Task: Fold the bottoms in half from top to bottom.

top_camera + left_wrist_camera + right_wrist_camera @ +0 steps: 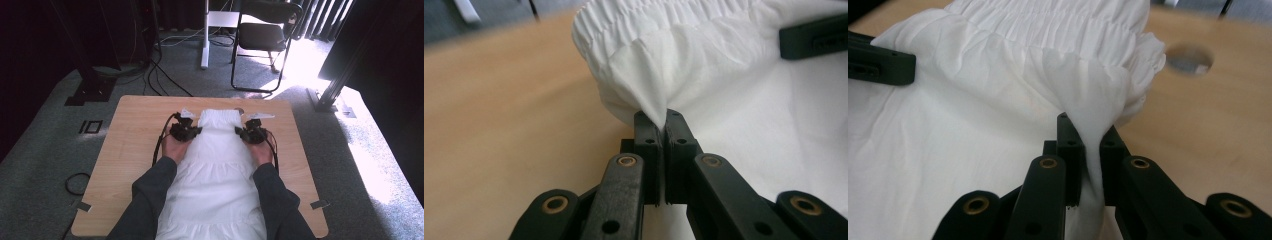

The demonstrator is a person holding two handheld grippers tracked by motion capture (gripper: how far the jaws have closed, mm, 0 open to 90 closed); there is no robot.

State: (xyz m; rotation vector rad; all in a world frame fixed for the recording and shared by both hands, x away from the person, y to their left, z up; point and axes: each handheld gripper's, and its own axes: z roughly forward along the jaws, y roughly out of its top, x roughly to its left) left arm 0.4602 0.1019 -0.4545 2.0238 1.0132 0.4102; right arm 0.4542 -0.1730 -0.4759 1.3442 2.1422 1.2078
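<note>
Daylight from upper right, hard glare; close views soft at the far end.

High view: sun enters beyond the chair [265, 35], burning out the carpet [370, 160] right of the wooden table [130, 150]; room left of the chair is near black. White garment [217, 165] is overexposed, folds barely readable. Left gripper view: table edge and floor beyond the garment [704, 75] blurred. Right gripper view: jaws sharp, hole in table [1189, 60] beyond them soft.

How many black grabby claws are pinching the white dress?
2. The left gripper pinches the white dress at its left edge near the gathered top; the right gripper pinches its right edge opposite.
</note>
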